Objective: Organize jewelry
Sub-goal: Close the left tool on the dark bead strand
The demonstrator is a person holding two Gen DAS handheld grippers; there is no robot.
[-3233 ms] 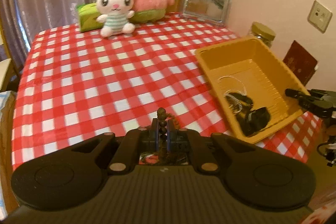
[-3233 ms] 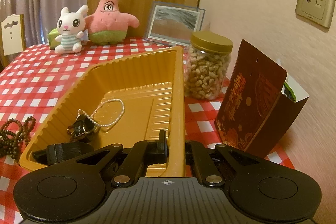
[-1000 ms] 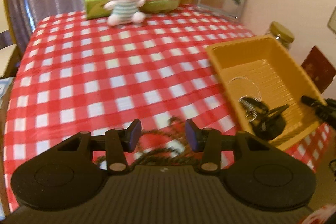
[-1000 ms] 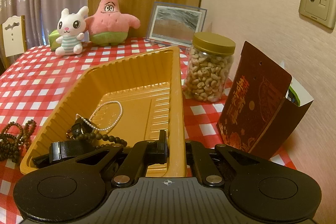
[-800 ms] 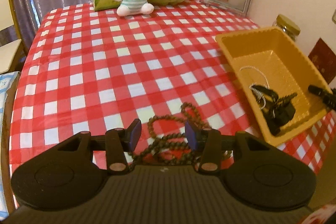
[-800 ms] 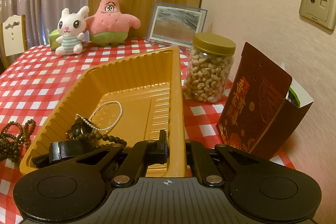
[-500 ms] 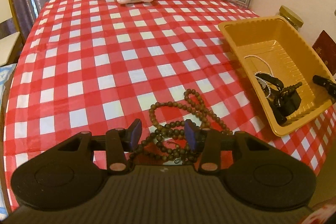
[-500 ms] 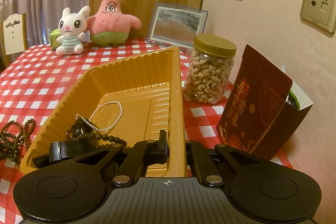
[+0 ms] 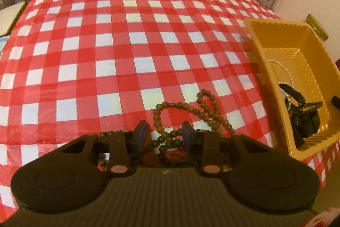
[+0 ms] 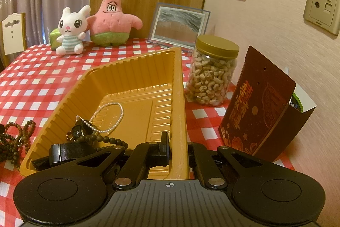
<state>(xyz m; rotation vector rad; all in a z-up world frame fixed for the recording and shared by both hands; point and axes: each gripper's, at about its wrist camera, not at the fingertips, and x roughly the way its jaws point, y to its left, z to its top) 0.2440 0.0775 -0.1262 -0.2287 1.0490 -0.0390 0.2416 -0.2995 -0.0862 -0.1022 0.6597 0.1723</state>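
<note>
— Where's the brown bead strand [image 9: 187, 114] now?

— Heaped on the checked cloth near the counter's [image 9: 106, 46] front edge, just left of the yellow tray [image 9: 274, 69], not touching it. The left gripper [image 9: 165, 134] is right over it; part of the pile sits between its fingers [image 9: 141, 133], and loops run forward and to the right, toward the tray.

— Has it got hold?

— Not yet, I'd say. The fingers are partly apart and closing, beads between them, but I can't see them pressing.

— And the other one?

— The right gripper [image 10: 177, 149] is shut on the tray's near wall, so it looks to be steadying it. Inside lie a pearl chain [image 10: 108, 114], a dark bead strand [image 10: 102, 138] and a black strap [image 10: 70, 151].

— So the left does the carrying?

— It's far nearer. The move is rightward over the tray's left rim. There's open cloth all around the beads; the cashew jar [image 10: 212, 71] and dark red bag [image 10: 257, 103] stand beyond the tray, out of the way.
</note>
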